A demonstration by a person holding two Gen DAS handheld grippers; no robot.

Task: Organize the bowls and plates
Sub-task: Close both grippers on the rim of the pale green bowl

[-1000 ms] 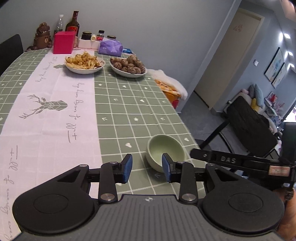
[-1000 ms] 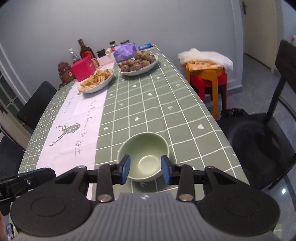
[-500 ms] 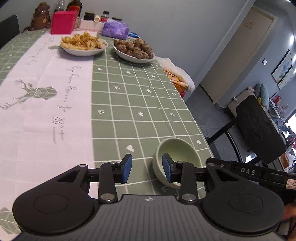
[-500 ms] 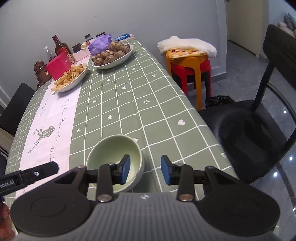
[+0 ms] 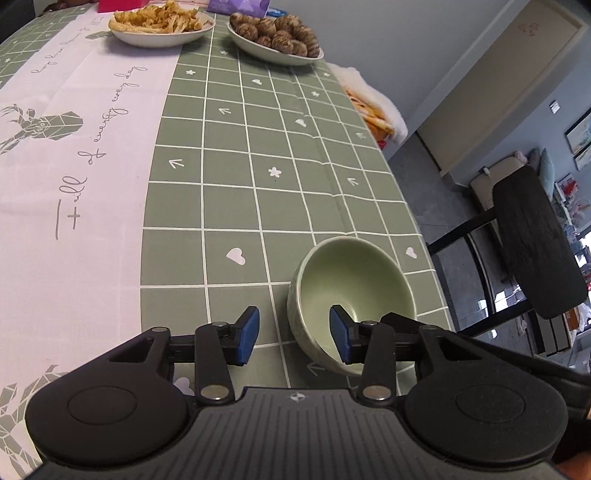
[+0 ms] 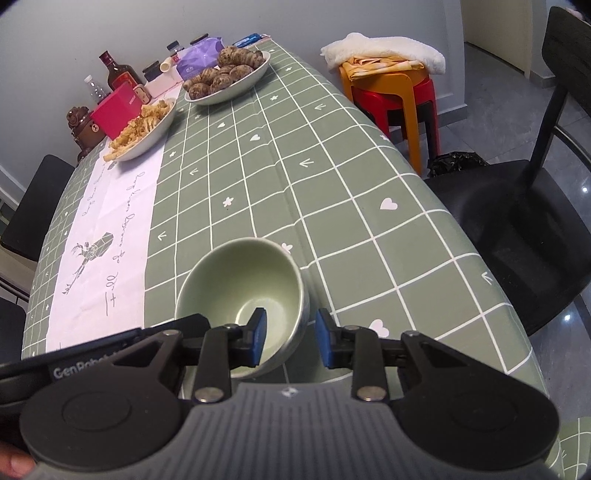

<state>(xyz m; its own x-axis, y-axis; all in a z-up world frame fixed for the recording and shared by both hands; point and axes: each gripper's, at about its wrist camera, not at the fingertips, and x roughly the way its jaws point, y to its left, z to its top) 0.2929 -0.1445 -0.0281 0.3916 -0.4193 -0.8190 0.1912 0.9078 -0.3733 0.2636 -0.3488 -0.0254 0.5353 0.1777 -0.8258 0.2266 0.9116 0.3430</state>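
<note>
An empty pale green bowl [image 5: 354, 280] stands upright near the table's near right edge; it also shows in the right wrist view [image 6: 243, 280]. My left gripper [image 5: 294, 338] is open, straddling the bowl's left rim with its right finger inside. My right gripper [image 6: 290, 339] is open, straddling the bowl's right rim with its left finger inside. Neither has closed on the rim. A plate of fried strips [image 5: 160, 20] and a plate of brown round roots [image 5: 275, 35] sit at the far end.
The green checked tablecloth [image 5: 240, 155] has a white runner [image 5: 74, 129] on the left. Bottles, jars, a pink box [image 6: 116, 112] and a purple pack [image 6: 201, 57] stand at the far end. Black chairs [image 6: 528, 206] and stacked stools [image 6: 391, 92] stand to the right.
Both grippers have moved forward and down toward the bowl. Each now has one finger inside the bowl and one outside. The bowl has not moved.
</note>
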